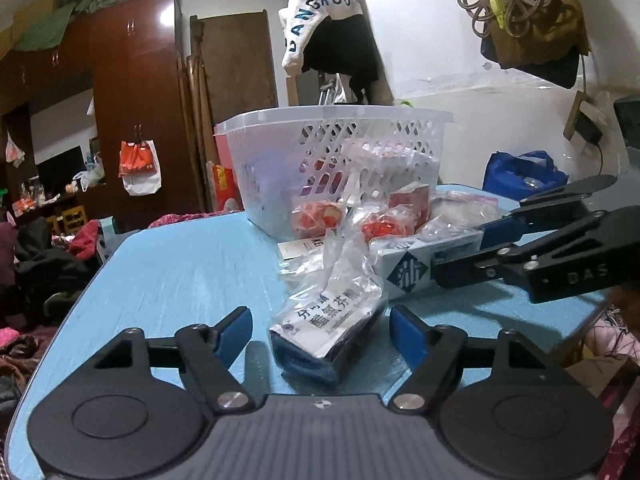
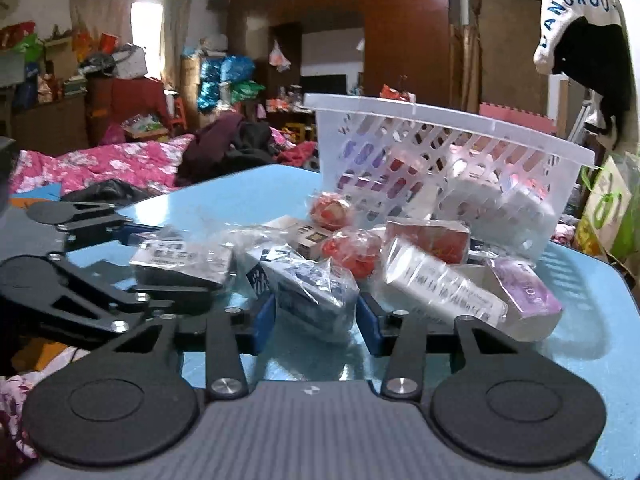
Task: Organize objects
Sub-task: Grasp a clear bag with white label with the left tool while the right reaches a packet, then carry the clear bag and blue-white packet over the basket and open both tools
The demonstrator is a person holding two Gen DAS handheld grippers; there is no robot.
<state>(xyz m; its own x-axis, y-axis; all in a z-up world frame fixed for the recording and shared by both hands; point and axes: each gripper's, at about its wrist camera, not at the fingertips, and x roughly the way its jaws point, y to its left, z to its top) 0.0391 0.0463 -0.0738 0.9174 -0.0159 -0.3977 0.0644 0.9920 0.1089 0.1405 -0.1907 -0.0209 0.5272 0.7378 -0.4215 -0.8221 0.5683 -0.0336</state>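
Left gripper tilts down, open around a bagged box (untouched); right gripper clamps the blue-white box.

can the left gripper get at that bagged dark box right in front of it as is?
Probably yes. The left gripper stands open with the bagged dark box already between its fingers, pads apart from it. Nothing blocks it; the right gripper is off on the white and blue box.

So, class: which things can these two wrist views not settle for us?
- Basket contents: both views, blurred behind lattice wall.
- Print on the wrapped blue box: right wrist view, crinkled plastic glare.
- Whether right gripper pads press that box: unclear.
- Far table edge: left wrist view, hidden by the basket.
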